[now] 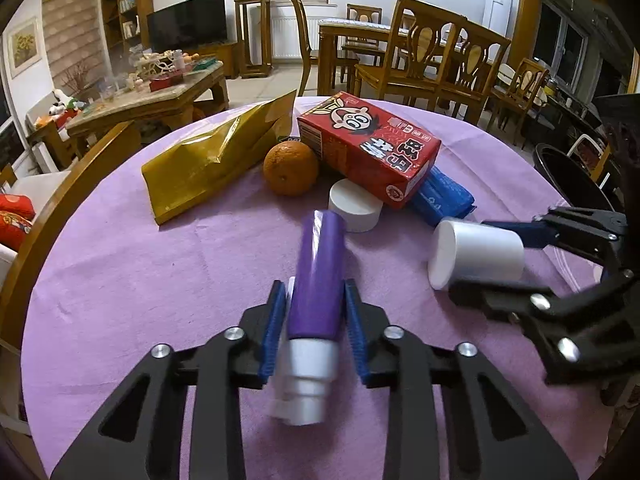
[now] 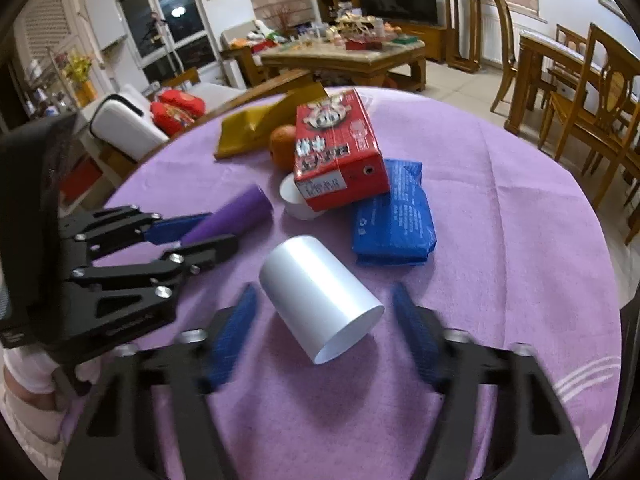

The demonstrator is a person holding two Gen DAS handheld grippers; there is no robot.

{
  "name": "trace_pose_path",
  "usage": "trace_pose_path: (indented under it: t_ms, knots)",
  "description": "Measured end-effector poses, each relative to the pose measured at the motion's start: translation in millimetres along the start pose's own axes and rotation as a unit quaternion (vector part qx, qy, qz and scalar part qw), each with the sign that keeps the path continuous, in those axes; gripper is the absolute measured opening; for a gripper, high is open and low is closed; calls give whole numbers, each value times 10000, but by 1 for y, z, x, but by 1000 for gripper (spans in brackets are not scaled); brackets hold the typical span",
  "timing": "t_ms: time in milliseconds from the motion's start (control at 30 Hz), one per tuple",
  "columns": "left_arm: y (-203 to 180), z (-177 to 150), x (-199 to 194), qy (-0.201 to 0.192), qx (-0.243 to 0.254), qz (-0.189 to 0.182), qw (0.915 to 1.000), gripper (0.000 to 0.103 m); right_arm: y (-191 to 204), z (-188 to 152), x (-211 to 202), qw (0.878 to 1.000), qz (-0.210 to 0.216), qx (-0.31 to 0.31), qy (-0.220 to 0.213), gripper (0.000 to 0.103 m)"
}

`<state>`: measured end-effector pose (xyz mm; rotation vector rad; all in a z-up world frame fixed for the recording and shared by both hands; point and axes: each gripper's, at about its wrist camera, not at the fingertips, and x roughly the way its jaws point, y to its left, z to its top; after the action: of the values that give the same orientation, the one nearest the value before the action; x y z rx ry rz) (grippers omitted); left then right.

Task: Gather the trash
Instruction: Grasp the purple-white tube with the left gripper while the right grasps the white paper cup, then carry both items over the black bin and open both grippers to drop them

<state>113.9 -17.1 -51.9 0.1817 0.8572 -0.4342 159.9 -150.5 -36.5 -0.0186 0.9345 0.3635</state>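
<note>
My left gripper [image 1: 316, 300] is shut on a purple tube with a white cap [image 1: 320, 272], which also shows in the right wrist view [image 2: 240, 216]. My right gripper [image 2: 324, 308] is open, its fingers on either side of a white cup lying on its side [image 2: 320, 300]; the cup also shows in the left wrist view [image 1: 476, 254]. Further back lie a red carton [image 1: 372, 148], a blue packet [image 2: 392, 216], a white round lid [image 1: 354, 206], an orange [image 1: 290, 168] and a gold foil bag [image 1: 212, 160].
The round table has a purple cloth [image 1: 140, 280]. A dark bin [image 1: 568, 176] stands beyond the table's right edge. Wooden chairs [image 1: 432, 60] and a cluttered coffee table [image 1: 152, 92] stand behind.
</note>
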Motion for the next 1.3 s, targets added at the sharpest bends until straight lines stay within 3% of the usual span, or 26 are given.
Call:
trace_pose_path:
  t_ms: [100,433,700,1000,1300]
  knots:
    - [-1,2,0,0,-6,-8,10000,28,1,-1,3,9997,251,-10,43,41]
    - [11,-3,-18,-304,-458,-365,9978,25,-6,-13,-28,9972,627,205,-359,40]
    - [-3,-5,-45,-782,-502,-547,9942,25,-27,-32,-81,9868,925,674,-1148,40]
    - [-57,13,-68,-1236,-219,-882,9882,25,-61,-55,-143,9708,945,1086,-1918,41]
    - [-140,36,-63,-1450,242,-1312,9804,25,-138,-96,-208,9466,522,1776,-2639,41]
